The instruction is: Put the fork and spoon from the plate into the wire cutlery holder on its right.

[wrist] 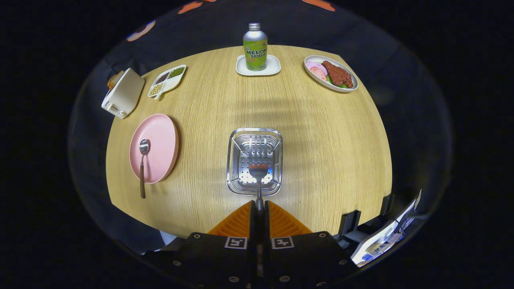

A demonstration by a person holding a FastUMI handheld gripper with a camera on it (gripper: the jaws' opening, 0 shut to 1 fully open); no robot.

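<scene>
My gripper [259, 208] is shut on the fork [258, 173], pinching its handle between both fingers. The fork's head sticks out ahead of the fingers and hangs over the open top of the wire cutlery holder [237, 160], a square metal basket on the round wooden table just beyond the fingers. To the left of the holder sits the pink plate [160, 136]. The spoon [143, 160] lies on it, bowl on the plate and brown handle reaching past the plate's near rim.
At the back of the table stand a melon soda bottle [255, 47] on a white coaster, a plate of meat and ham [330, 73] to its right, a divided snack dish [167, 81] and a white toaster [122, 97] to its left.
</scene>
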